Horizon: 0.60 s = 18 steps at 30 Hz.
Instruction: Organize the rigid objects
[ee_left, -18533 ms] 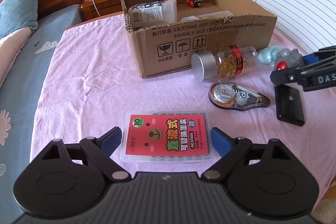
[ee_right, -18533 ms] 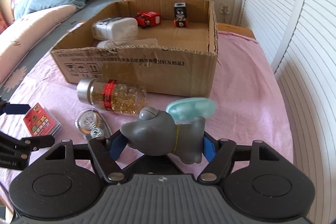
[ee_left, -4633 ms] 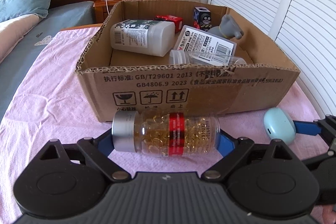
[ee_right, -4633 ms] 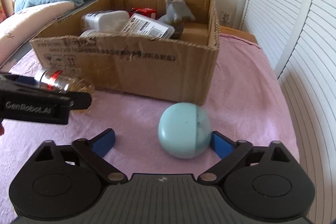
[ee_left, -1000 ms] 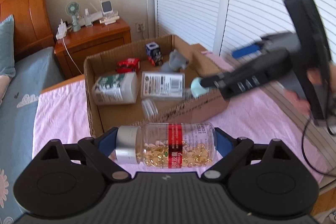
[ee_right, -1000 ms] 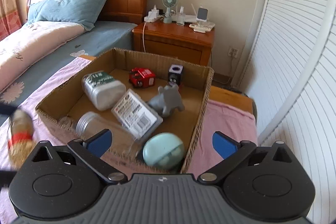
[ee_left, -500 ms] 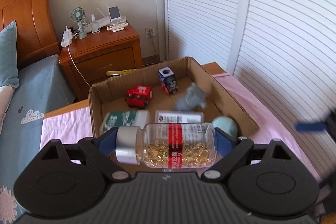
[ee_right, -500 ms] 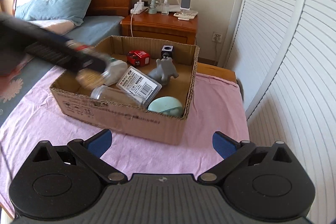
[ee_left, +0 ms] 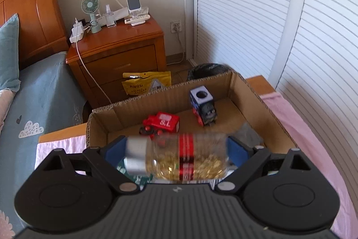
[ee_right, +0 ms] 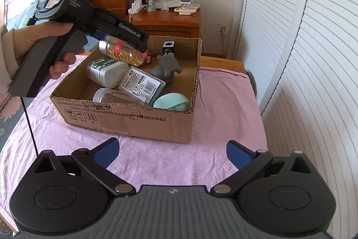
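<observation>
My left gripper (ee_left: 176, 151) is shut on a clear pill bottle (ee_left: 179, 157) with a silver cap, red label and golden capsules, held sideways above the cardboard box (ee_left: 264, 104). From the right wrist view the bottle (ee_right: 122, 52) hangs over the box's far left part. The box (ee_right: 125, 120) holds a white jar (ee_right: 106, 72), a flat labelled case (ee_right: 142, 82), a clear jar (ee_right: 116, 95), a grey toy (ee_right: 166, 65), a teal egg-shaped thing (ee_right: 172, 102), a red toy car (ee_left: 162, 124) and a blue toy train (ee_left: 202, 108). My right gripper (ee_right: 172, 153) is open and empty, in front of the box.
The box sits on a pink cloth (ee_right: 223, 109) on a table. A wooden nightstand (ee_left: 116, 53) with a fan and chargers stands behind. White shutter doors (ee_right: 313, 59) line the right side. The bed (ee_left: 33, 93) lies to the left.
My left gripper has carried the bottle forward over the box's interior. My right gripper has pulled back a little and stays open and empty.
</observation>
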Each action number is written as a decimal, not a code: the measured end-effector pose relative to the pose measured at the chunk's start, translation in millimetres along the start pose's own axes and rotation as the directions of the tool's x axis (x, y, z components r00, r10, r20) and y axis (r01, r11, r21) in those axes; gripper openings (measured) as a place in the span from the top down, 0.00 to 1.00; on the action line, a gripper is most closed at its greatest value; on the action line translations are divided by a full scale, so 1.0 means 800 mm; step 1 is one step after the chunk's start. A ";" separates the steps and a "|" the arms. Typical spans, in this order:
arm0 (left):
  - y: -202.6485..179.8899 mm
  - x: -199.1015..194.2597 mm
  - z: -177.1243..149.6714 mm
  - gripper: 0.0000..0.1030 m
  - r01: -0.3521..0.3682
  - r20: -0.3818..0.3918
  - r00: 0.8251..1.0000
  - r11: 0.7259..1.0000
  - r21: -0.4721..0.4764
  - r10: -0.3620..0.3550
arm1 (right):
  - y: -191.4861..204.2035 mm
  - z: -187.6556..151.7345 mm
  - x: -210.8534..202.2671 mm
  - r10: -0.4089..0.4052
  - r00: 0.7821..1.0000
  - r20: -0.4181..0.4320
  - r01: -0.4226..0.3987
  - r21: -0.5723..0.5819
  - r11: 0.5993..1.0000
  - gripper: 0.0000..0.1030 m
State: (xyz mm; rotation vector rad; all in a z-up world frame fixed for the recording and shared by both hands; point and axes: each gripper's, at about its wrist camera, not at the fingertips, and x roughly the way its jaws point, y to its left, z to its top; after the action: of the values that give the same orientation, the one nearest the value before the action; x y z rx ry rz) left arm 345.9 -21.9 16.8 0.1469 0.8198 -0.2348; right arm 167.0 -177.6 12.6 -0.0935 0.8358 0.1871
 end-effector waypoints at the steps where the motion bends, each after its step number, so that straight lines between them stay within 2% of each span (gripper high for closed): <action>1: 0.000 -0.001 0.000 0.06 -0.002 0.004 1.000 1.000 -0.003 0.002 | 0.000 0.000 0.001 0.001 1.000 -0.003 -0.001 0.003 1.000 0.00; 11: 0.008 -0.041 -0.019 0.04 0.000 0.029 1.000 1.000 -0.006 0.000 | 0.008 0.001 -0.006 0.019 1.000 0.008 -0.019 -0.013 1.000 0.00; 18: 0.003 -0.105 -0.052 0.01 -0.033 0.079 0.996 0.999 0.015 0.031 | 0.005 0.003 -0.011 0.009 1.000 -0.002 -0.009 0.033 0.999 0.00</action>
State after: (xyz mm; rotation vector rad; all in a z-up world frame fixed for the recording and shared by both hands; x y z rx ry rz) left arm 262.4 2.1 50.8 0.1650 0.7368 -0.2160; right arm 161.8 -174.5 20.7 -0.0587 0.8414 0.1811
